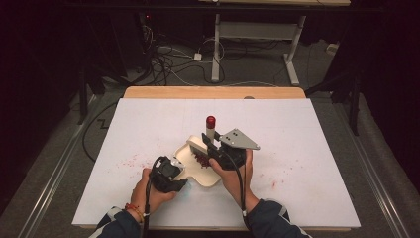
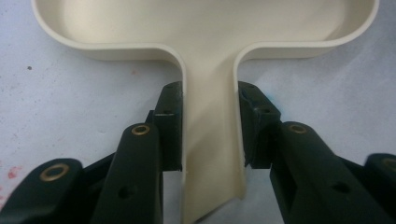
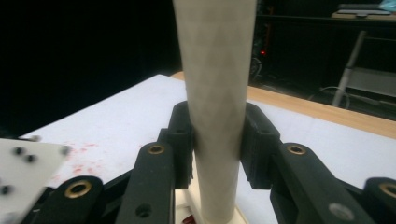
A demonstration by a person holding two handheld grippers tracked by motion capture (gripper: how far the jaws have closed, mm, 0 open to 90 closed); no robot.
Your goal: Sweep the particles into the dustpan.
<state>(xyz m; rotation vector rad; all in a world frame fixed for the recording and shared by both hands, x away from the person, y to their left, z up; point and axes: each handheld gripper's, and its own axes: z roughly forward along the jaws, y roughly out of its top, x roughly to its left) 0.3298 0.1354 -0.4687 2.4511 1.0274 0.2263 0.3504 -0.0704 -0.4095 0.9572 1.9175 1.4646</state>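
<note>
The left gripper (image 2: 208,126) pinches the handle of the cream dustpan (image 1: 200,163) on the white worktop (image 1: 307,148). The right gripper (image 3: 217,140) squeezes the brush (image 1: 210,130) handle, standing inside the dustpan. Red bits (image 1: 200,158) lie in the dustpan; some red crumbs (image 1: 130,161) beside it look left to sweep.

Nothing to read here: no lettering, label, brand, number or sign is legible anywhere in these views.
</note>
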